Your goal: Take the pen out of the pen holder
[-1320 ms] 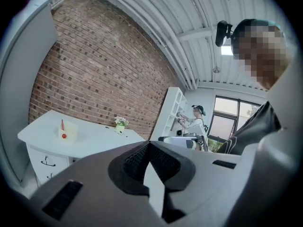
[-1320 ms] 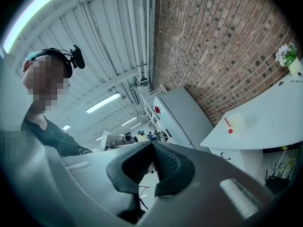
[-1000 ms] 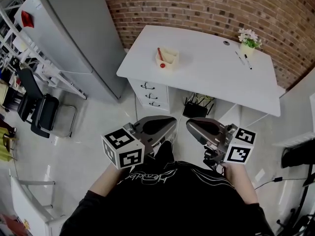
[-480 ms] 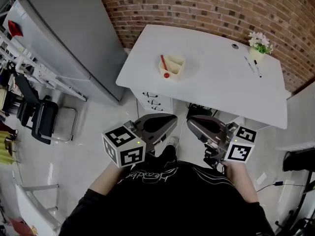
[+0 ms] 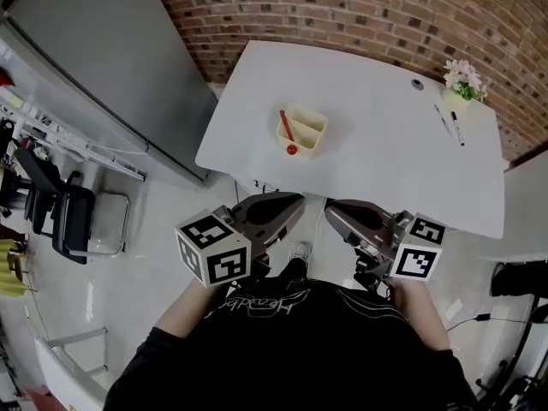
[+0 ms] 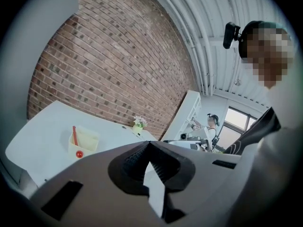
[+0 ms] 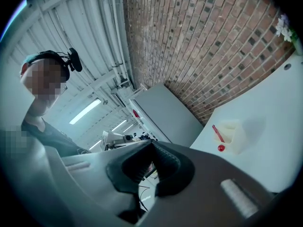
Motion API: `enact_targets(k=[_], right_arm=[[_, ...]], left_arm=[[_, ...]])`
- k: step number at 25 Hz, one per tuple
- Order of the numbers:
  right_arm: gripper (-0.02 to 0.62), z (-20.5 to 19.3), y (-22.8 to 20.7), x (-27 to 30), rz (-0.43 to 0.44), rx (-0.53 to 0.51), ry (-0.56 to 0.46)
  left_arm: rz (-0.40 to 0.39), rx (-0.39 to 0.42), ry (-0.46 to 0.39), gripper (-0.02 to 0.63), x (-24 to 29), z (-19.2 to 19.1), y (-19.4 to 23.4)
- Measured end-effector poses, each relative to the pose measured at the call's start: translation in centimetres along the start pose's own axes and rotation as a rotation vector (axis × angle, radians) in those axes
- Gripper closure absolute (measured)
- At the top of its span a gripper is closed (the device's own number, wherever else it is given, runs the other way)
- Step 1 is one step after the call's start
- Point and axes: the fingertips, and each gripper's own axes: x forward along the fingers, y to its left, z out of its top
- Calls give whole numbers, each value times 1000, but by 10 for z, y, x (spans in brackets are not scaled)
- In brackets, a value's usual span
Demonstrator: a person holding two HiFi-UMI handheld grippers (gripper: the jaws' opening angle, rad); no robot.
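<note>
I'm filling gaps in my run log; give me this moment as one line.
stage: pre-reach | left gripper: shut, empty | right gripper: shut, empty | red pen: in pen holder | holder on desk

The head view looks from above the person's black-clothed shoulders (image 5: 291, 349), steeply down and forward, to the white rectangular desk (image 5: 385, 161) that stands against the red brick wall (image 5: 360, 15). The desk is well apart from this camera. The two-jaw left gripper (image 5: 294, 202) and the two-jaw right gripper (image 5: 332, 211) lie near the lower middle of this view. The left gripper view sits low behind its own jaws and faces about level toward the desk and the wall. The right gripper view faces the same way but it is rolled, so the desk stands tilted at its right side. All three views share the desk, the cream plastic two-compartment pen holder (image 5: 301, 132), the thin red pen (image 5: 287, 127) in it, and the wall.
</note>
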Motion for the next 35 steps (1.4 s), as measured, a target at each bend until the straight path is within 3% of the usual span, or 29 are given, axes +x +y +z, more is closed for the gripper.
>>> enact_targets(k=[24, 35], right_arm=[[594, 45, -109, 56, -96, 68, 9], [594, 48, -138, 65, -126, 105, 4]], left_arm=[[18, -111, 51, 601, 52, 39, 131], [98, -112, 71, 601, 65, 39, 184]])
